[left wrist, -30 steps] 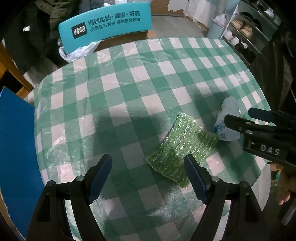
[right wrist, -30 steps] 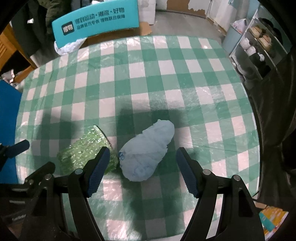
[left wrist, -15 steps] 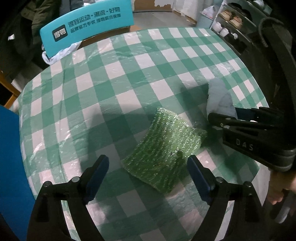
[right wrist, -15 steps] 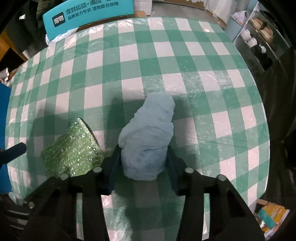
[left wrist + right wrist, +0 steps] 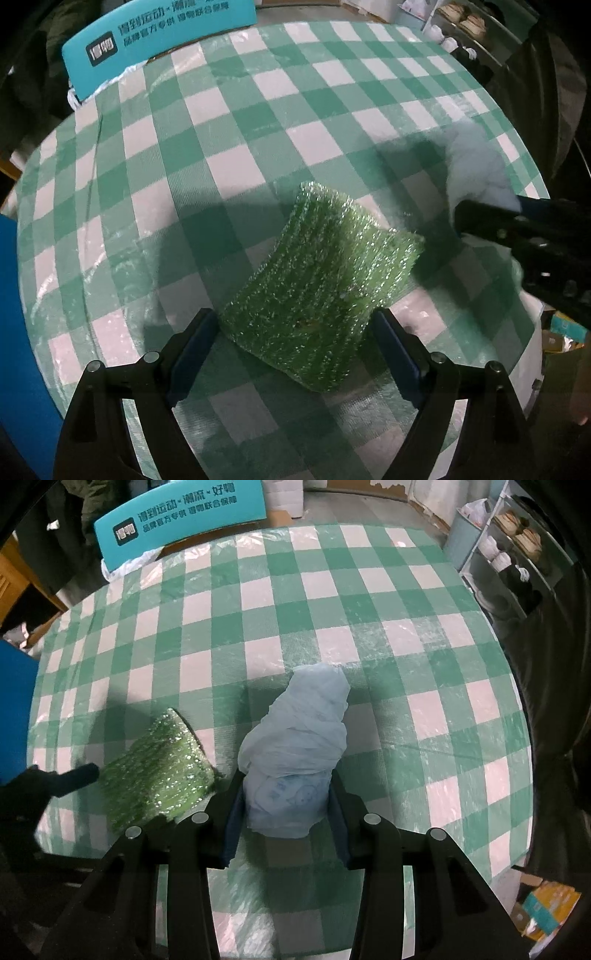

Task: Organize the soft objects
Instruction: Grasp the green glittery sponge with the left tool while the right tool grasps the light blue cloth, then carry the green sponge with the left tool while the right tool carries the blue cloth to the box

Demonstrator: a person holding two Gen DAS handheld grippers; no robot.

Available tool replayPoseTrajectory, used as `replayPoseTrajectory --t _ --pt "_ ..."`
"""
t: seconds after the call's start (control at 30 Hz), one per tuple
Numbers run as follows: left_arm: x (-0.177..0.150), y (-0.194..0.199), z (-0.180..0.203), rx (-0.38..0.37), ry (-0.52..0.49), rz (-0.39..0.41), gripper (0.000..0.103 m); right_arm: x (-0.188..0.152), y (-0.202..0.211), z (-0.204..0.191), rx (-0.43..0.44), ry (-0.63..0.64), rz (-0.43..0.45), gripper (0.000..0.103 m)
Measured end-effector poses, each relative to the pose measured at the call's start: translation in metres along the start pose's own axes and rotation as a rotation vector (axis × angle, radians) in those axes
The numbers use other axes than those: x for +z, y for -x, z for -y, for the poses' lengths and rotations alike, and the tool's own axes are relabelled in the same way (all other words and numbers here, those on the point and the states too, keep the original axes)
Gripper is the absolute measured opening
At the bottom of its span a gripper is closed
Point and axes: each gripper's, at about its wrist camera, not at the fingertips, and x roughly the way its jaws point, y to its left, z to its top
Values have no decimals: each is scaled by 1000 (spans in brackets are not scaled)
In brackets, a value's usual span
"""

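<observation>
A glittery green sponge cloth (image 5: 321,288) lies on the green-and-white checked table (image 5: 229,155). My left gripper (image 5: 295,354) is open, its blue pads on either side of the cloth's near end. A pale blue rolled bundle (image 5: 295,749) lies to the right of the cloth (image 5: 159,771). My right gripper (image 5: 286,823) is shut on the bundle's near end. In the left wrist view the bundle (image 5: 476,170) and the right gripper show at the right edge. The left gripper's finger (image 5: 74,775) shows in the right wrist view.
A teal sign with white characters (image 5: 181,520) stands beyond the table's far edge, with a white plastic bag (image 5: 125,568) below it. A shelf with shoes (image 5: 517,557) is at the far right. A blue panel (image 5: 18,332) is at the left.
My left gripper has moved forward so its pads now flank the green cloth. My right gripper closed on the blue bundle about half a second ago and still holds it.
</observation>
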Motion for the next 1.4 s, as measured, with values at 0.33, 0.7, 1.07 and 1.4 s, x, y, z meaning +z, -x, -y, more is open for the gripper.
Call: replayPoseTrajectory --t 0.33,0.7,1.07,1.4 --pt "-9 8 1 60 -23 49 38 -3 4 -12 12 38 8 40" --pt "-13 24 -17 70 34 93 15 -3 19 -39 10 116 49 40" --pt "-21 62 -51 82 124 154 15 0 45 -70 33 180 101 40" --pt "-39 99 -75 103 177 195 15 0 73 -104 81 235 148 40"
